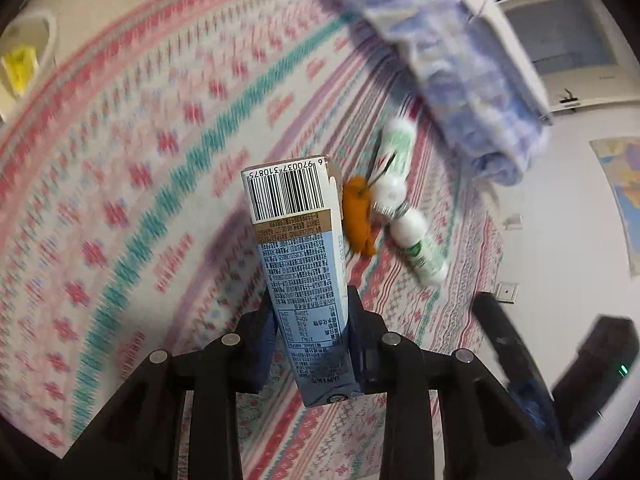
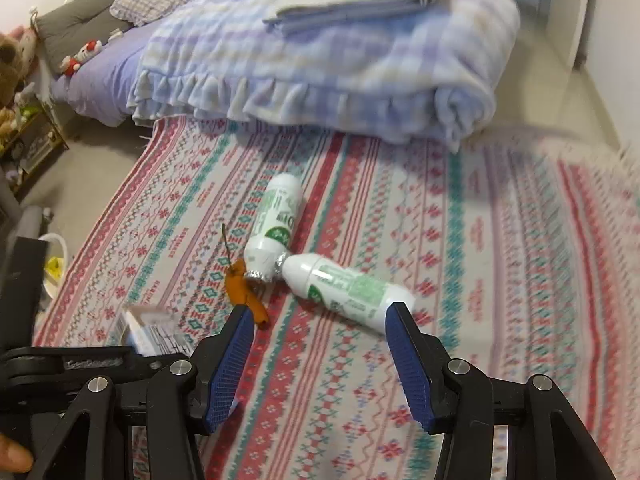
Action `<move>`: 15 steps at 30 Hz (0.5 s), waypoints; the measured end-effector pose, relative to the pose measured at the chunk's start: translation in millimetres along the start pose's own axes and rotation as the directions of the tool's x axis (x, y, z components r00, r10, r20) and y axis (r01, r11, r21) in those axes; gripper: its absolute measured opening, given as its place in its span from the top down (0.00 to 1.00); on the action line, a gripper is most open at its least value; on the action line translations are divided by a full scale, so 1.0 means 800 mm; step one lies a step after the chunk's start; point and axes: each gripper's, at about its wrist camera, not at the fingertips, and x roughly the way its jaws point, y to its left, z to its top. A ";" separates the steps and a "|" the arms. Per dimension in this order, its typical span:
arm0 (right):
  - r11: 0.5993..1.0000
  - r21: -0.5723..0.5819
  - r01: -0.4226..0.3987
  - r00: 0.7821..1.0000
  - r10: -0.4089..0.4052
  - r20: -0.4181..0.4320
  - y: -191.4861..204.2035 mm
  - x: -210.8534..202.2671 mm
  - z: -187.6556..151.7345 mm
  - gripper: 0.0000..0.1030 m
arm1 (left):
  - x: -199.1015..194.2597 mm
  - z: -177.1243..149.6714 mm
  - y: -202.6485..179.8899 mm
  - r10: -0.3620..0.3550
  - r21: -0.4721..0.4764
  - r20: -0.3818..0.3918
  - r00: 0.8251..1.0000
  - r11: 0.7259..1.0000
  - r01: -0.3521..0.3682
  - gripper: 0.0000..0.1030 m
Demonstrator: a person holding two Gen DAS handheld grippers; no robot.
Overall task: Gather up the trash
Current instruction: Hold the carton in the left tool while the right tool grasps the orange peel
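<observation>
My left gripper [image 1: 312,308] is shut on a tall blue and white drink carton [image 1: 292,216], barcode end pointing away, held above the patterned rug [image 1: 140,160]. Beyond it lie an orange peel scrap [image 1: 358,216] and two white bottles with green labels [image 1: 396,152] [image 1: 420,248]. In the right wrist view, my right gripper [image 2: 322,310] is open just above the rug. Its blue pads [image 2: 232,360] flank the near end of one bottle [image 2: 348,288] without touching it. The second bottle [image 2: 276,224] and the orange scrap [image 2: 240,288] lie just beyond. The carton [image 2: 148,328] shows blurred at the left.
A folded blue checked blanket [image 2: 320,60] on a low bed borders the rug's far side. A white bin [image 2: 54,260] with something yellow inside stands off the rug at the left, also seen as a bin [image 1: 28,56] in the left wrist view. A fingertip [image 2: 12,460] shows at the bottom left.
</observation>
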 end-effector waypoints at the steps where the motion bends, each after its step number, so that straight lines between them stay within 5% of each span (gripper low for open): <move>1: 1.000 -0.004 -0.014 1.000 0.014 -0.011 0.002 0.006 0.001 0.42 | -0.006 0.003 0.003 -0.002 0.003 0.008 1.000 1.000 0.002 0.68; 9: 0.995 -0.022 -0.095 0.990 0.093 -0.109 0.034 0.064 0.009 0.43 | -0.030 0.021 0.051 0.019 -0.050 0.003 1.000 0.999 -0.019 0.68; 15: 0.995 -0.044 -0.087 0.978 0.077 -0.197 0.057 0.114 0.009 0.43 | -0.048 0.026 0.065 0.049 -0.012 0.029 0.998 0.999 -0.049 0.68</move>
